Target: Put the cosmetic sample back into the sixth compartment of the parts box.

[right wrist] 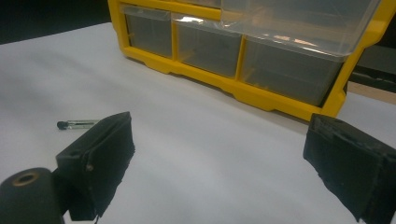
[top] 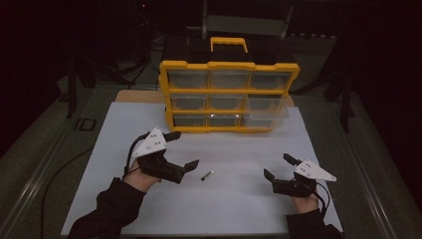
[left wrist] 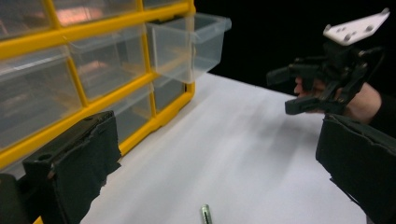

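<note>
Lower left of the high view: left gripper [top: 185,149], held in a hand [top: 142,179] with a dark sleeve, fingers spread wide, nothing between them, pointing toward the frame's centre. Resting over a white sheet [top: 239,204] that covers the worktop [top: 59,144].

Just right of that gripper, near the frame's lower centre: a small pen-like stick [top: 207,175], lying flat on the sheet, tilted, dark tip at its lower left, light body. Close to the left gripper's lower finger but apart from it. Seen at the bottom edge of the left gripper view [left wrist: 205,214], between the two black fingers, and at the left in the right gripper view [right wrist: 77,124], just beyond the left finger.

Upper centre: a yellow drawer box [top: 229,64] with a handle on top and three rows of clear drawers, standing upright at the sheet's far edge. Middle-row drawer [top: 266,107] at the right pulled partly out; the others shut.

Lower right: right gripper [top: 280,167], held in the other hand [top: 304,203], fingers also spread apart and holding nothing, well apart from the stick, over the sheet.
</note>
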Available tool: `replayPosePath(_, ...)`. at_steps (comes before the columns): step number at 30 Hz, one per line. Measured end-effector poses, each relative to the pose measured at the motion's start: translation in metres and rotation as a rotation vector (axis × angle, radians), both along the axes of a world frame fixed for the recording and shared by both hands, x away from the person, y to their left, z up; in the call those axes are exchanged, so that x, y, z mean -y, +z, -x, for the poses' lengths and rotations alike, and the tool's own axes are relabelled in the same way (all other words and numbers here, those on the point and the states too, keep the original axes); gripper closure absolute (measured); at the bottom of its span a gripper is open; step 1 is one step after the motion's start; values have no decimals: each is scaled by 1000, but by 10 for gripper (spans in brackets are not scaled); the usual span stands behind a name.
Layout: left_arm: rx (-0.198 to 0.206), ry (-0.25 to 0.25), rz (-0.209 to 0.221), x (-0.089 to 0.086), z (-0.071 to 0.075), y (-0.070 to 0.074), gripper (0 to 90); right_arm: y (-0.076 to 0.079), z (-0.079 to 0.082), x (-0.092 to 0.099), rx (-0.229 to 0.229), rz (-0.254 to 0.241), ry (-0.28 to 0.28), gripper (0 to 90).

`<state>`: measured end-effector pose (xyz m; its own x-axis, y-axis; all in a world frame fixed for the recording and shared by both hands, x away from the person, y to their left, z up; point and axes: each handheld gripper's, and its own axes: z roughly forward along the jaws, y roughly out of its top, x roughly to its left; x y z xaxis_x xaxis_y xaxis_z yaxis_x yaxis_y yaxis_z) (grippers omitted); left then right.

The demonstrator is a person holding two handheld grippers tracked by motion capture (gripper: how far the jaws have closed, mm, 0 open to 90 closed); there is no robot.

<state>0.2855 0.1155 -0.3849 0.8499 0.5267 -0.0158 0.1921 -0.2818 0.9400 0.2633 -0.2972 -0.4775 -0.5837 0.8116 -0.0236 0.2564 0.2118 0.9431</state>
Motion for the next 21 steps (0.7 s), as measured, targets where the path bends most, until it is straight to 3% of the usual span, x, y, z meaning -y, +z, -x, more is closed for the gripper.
replayPosePath(6,-15,1,-30,14,-5,-9,0,0,0,0,1,1,3,87)
replayPosePath(10,-59,-14,-64,27,-10,-29,0,0,0,0,4,3,8,87)
replayPosePath(21,-125,0,-106,35,-19,-60,0,0,0,-1,8,11,12,87)
